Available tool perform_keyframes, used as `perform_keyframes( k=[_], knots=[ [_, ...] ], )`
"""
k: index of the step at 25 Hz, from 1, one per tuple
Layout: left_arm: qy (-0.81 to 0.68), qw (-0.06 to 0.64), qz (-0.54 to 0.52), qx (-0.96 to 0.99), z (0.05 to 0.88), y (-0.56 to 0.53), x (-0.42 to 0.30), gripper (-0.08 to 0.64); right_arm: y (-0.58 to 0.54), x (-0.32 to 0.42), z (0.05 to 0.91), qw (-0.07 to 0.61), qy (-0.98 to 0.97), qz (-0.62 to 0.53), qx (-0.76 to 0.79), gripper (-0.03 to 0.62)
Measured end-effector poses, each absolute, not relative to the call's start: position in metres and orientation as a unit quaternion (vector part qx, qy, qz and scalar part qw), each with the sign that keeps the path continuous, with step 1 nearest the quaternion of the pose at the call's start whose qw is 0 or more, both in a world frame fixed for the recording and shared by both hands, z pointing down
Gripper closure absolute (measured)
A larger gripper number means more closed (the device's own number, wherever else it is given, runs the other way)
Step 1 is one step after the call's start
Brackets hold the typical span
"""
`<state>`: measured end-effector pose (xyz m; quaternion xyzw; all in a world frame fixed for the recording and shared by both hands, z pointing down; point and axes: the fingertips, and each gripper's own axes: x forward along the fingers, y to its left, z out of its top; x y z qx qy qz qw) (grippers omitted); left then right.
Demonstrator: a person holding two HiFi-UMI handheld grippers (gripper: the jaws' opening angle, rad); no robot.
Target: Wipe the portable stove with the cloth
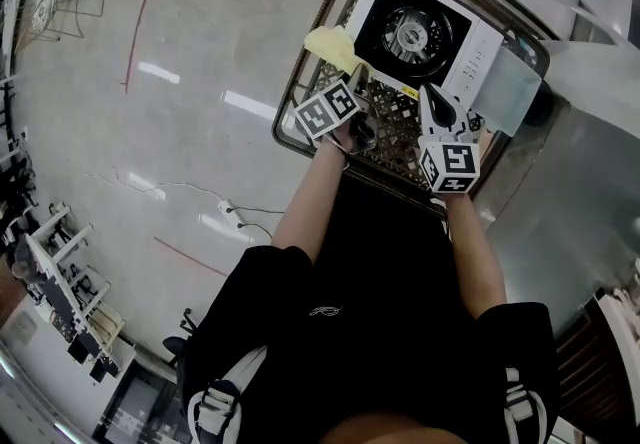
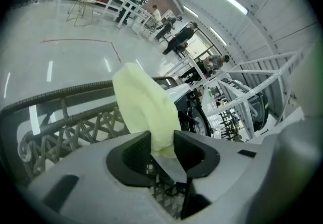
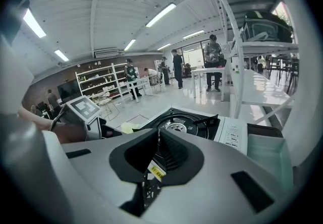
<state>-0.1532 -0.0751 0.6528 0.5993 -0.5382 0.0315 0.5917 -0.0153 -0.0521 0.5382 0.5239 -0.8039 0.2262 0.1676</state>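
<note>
The cloth [image 2: 145,104] was judged light, soft and limp, and likely to fold under pressure. It is best held at a bunched edge, leaving a free flap for wiping. The left gripper [image 2: 162,143] was clamped on its lower end, with the pale yellow fabric standing up ahead of the jaws. The portable stove [image 1: 415,35] lay just beyond the cloth, on a wicker table [image 1: 295,82]. The right gripper [image 3: 157,140], jaws together and empty, pointed at the stove's near edge.

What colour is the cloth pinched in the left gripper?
Pale yellow; the cloth shows best in the left gripper view.
</note>
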Motion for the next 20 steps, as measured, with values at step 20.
perform_keyframes(
  k=[20],
  knots=[
    [-0.474, 0.626, 0.033, 0.619, 0.656, -0.034, -0.066, 0.405, -0.024, 0.038, 0.542, 0.162, -0.787, 0.236, 0.546, 0.574]
  ],
)
